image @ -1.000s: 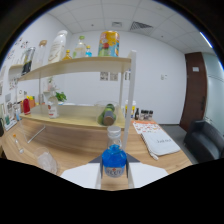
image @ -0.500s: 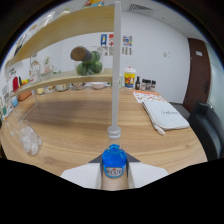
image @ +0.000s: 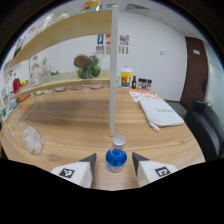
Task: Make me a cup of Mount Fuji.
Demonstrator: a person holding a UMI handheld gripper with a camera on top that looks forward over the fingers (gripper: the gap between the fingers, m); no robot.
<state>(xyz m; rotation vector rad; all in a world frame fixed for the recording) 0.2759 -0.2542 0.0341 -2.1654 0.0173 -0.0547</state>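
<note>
Bottle [image: 116, 157] sits right between the claw's [image: 114, 161] two fingers, blue body, pale cap on top, seen from above at a tilt. Fingers close in on both sides of it; looks like a grip on the bottle, tips tight vs. its shoulders, no gap visible either side. Wooden table [image: 75, 117] spreads out beyond the claw. Straight ahead of the bottle, a white upright post [image: 114, 75] rises from the table, carrying a wooden shelf [image: 65, 30] overhead. Ahead and to the left of the fingers, clear glasses [image: 31, 140] stand near the table edge. Ahead and right, a white folded cloth or paper pad [image: 161, 111] lies on the wood. Far beyond, by the wall, small jars and bottles [image: 134, 80], plus a dark round plant-like thing [image: 88, 66]; too small to tell more. Dark chair [image: 207, 122] off right of the claw.
</note>
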